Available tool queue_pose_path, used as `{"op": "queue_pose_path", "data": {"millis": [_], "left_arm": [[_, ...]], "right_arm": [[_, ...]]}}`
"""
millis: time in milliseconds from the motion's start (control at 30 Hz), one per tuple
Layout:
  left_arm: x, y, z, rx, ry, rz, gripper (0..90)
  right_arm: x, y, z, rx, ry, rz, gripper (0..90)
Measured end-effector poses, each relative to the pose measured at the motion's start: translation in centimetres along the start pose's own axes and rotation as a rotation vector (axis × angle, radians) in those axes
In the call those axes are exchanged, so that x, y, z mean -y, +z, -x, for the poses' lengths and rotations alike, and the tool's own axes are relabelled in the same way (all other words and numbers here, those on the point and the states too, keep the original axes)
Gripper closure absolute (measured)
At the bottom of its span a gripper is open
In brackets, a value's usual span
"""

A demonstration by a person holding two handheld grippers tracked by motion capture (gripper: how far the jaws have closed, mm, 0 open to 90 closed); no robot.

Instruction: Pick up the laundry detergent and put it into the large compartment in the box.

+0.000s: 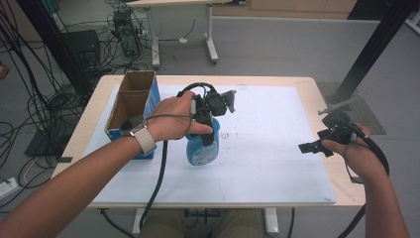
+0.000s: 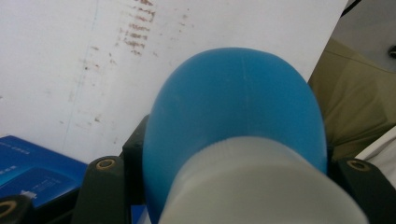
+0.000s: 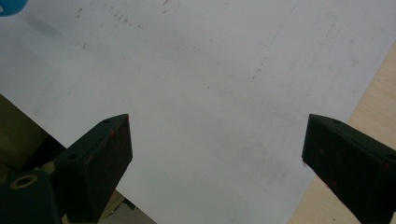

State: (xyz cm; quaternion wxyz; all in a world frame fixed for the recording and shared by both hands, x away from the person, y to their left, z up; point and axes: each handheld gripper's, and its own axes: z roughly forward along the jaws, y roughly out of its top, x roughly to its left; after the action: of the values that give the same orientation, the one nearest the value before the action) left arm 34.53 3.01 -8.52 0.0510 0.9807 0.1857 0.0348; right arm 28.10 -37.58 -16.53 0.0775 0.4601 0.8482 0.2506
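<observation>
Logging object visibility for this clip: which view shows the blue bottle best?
The high view: the blue bottle shows with its label, held in the left gripper. The left gripper view has just a close-up of its rounded blue body; the right gripper view catches a blue sliver at its corner.

A pale wood tabletop (image 1: 317, 94) carries a large white sheet (image 1: 277, 148) that covers most of it, marked with faint reddish-brown smudges in the left gripper view. Beyond it the floor (image 1: 287, 47) is plain grey. A second table (image 1: 183, 29) on white legs stands farther back, with a dark box of equipment (image 1: 124, 34) beside its left leg. Tangled black cables (image 1: 34, 94) spread over the floor at the left, near a black case (image 1: 81, 44). A black frame post (image 1: 379, 44) slants down at the right, its foot on a dark mat (image 1: 364, 111). Light is even and soft
</observation>
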Motion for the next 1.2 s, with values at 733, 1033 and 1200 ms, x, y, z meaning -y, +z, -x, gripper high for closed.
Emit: {"op": "queue_pose_path", "data": {"millis": [733,1033,1200], "left_arm": [[1.1,-6.2,-1.5,-0.005,-0.174,0.044,39.7],[1.3,-7.8,-2.3,-0.020,-0.261,0.036,39.7],[1.6,-8.5,-2.7,-0.023,-0.304,0.038,39.7]], "right_arm": [[-1.2,0.8,-0.7,-0.017,-0.039,0.006,8.4],[-1.5,0.7,-0.9,-0.023,-0.053,0.019,8.4],[-1.7,0.9,-0.9,-0.029,-0.059,0.020,8.5]]}}
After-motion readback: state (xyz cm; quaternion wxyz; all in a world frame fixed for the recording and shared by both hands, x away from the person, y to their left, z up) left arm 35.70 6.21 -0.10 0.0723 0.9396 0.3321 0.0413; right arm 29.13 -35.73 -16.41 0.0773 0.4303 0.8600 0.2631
